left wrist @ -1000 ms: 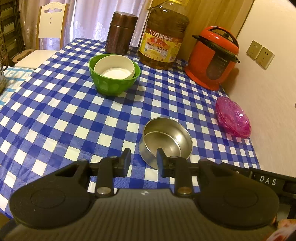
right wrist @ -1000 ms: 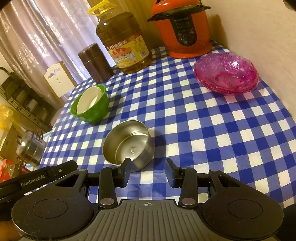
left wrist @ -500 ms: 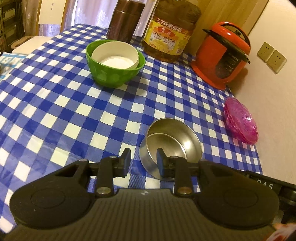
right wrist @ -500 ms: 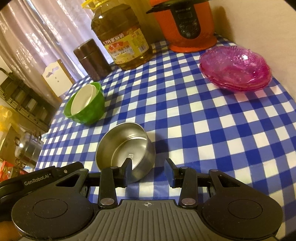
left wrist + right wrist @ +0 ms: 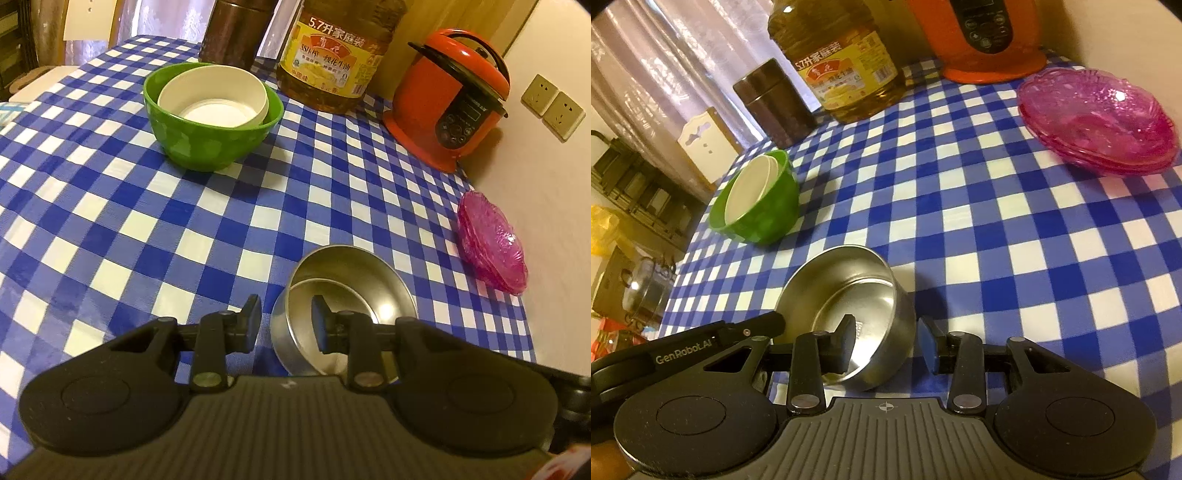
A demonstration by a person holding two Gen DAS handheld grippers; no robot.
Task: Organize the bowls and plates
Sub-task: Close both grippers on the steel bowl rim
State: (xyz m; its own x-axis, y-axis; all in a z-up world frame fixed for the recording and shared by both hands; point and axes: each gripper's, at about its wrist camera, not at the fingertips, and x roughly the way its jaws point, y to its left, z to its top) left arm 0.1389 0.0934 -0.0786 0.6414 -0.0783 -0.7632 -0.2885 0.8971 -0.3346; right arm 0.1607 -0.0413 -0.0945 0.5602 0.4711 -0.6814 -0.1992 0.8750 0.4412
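I've got both grippers down at the steel bowl [image 5: 343, 299], which sits on the blue-and-white check tablecloth [image 5: 147, 221] near the near edge, w/ a second steel bowl nested inside it. Left gripper [image 5: 286, 321] straddles the bowl's left wall: one finger outside on the cloth side, the other inside the bowl, jaws spread a bit and pads not pressing the wall as far as I can see. Right gripper [image 5: 890, 343] straddles the right wall the same way, one finger inside, the other outside over the cloth; its jaws have just been closing, wall between them, but there's a visible gap at the outer pad so no pinch yet. In the right wrist view the left gripper's black arm w/ white lettering pokes in at the near left, just beside the bowl's rim. Far left of the steel bowl, well apart, the green bowl [image 5: 210, 122] stands upright w/ a white bowl [image 5: 214, 98] nested in it. Far right, close to the wall, a stack of pink glass dishes [image 5: 1100, 122] rests on the cloth. Along the far edge: brown canister [image 5: 772, 103], big oil bottle [image 5: 838, 62] w/ yellow label, orange rice cooker [image 5: 450, 99]. Two wall sockets [image 5: 554, 107] right of the cooker. A pale chair back [image 5: 705, 144] shows beyond the table's far left.
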